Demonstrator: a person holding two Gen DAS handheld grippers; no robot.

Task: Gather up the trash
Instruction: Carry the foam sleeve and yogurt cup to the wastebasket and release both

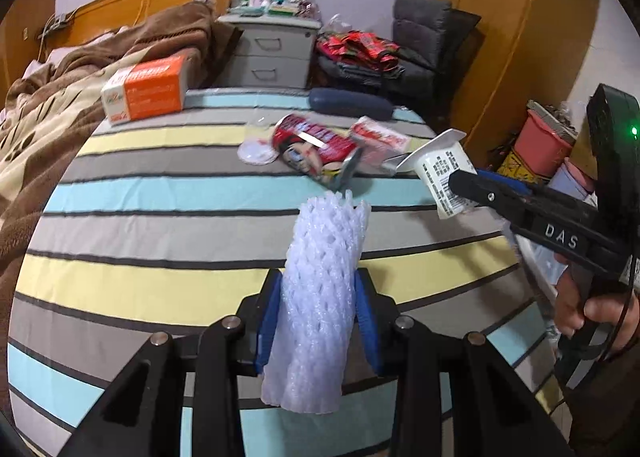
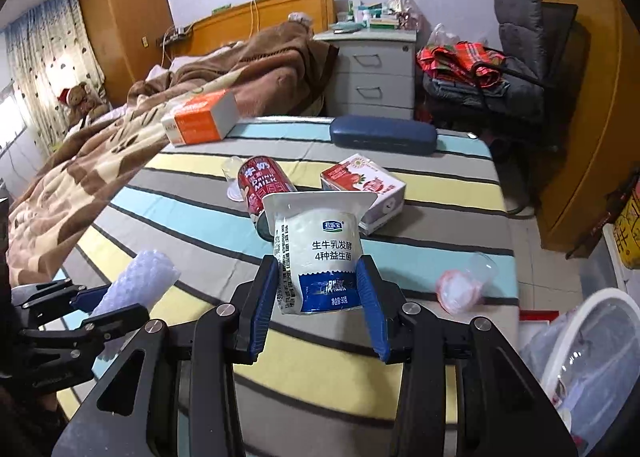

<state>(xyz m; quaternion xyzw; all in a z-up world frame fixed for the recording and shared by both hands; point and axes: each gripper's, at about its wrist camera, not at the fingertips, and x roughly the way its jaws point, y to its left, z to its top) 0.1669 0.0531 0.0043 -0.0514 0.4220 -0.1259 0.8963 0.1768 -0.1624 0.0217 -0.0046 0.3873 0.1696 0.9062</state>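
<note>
So the left hand-held gripper (image 1: 316, 321) is squeezing a white foam net sleeve (image 1: 320, 289) between its blue pads, holding it up over the striped surface (image 1: 160, 289). The right hand-held gripper (image 2: 318, 297) is clamping a white yogurt cup (image 2: 320, 253) the same way. Farther back a red milk can (image 2: 260, 185) and a small carton (image 2: 364, 189) are lying side by side, with an orange box (image 2: 200, 121) sitting far left and a white bin (image 2: 592, 337) waiting near right.
</note>
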